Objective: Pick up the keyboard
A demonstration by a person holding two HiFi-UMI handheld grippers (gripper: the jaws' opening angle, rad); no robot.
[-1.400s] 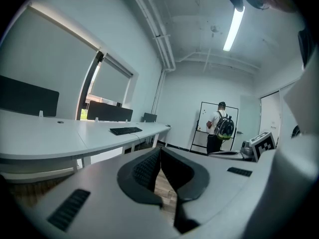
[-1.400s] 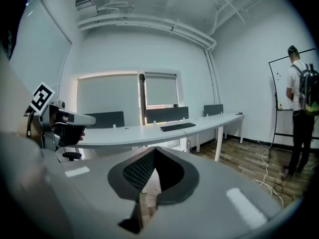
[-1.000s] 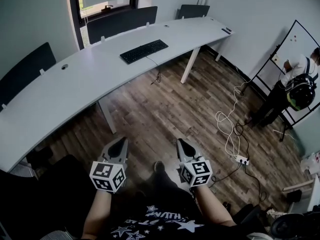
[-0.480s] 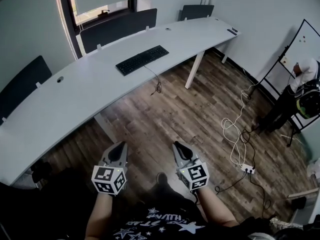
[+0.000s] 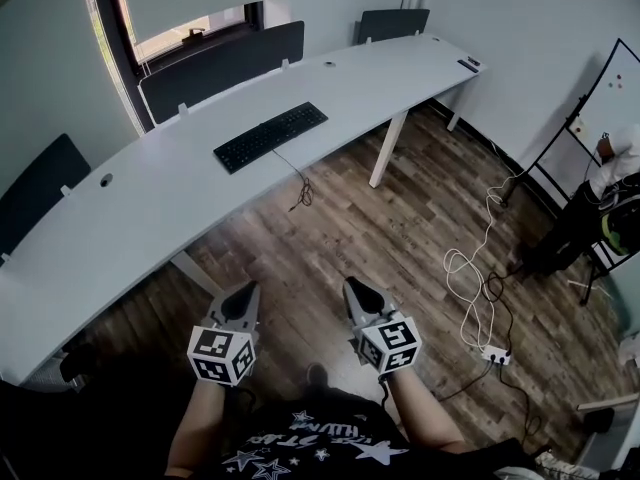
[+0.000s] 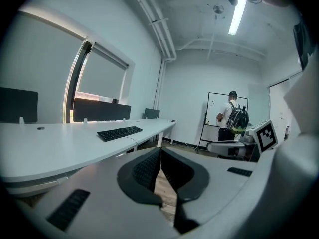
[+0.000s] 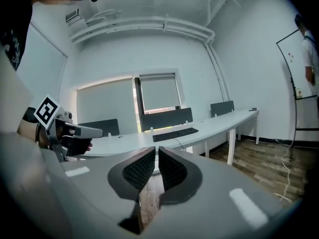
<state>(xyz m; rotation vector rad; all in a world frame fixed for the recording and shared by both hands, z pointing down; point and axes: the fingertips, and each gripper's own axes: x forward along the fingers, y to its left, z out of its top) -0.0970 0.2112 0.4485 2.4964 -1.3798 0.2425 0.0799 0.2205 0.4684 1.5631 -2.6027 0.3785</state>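
Both my tools are clenched shut, the jaws pressed together with nothing between them. In the head view my left tool (image 5: 243, 293) hangs at about 7 o'clock over the wooden floor (image 5: 340, 218). My right tool (image 5: 353, 288) is near it at about 5 o'clock. Both point toward the long curved white table (image 5: 140, 203) and are well apart from it.

The black keyboard (image 5: 270, 136) lies flat on the table at about 11 o'clock from my tools, set at a slant to the table's front edge. Its thin dark cable (image 5: 293, 183) runs over that edge and dangles toward the floor. Neither tool touches the keyboard. In both gripper views it shows beyond the closed jaws, far off on the tabletop.

Behind the table stand dark partition panels (image 5: 222, 60) and a window (image 5: 185, 3) at 12 o'clock. At 3 o'clock a person (image 5: 600, 193) with a backpack stands by a whiteboard (image 5: 612, 88). A white cord (image 5: 470, 278) snakes across the floor to a power strip (image 5: 487, 351) at about 4 o'clock.
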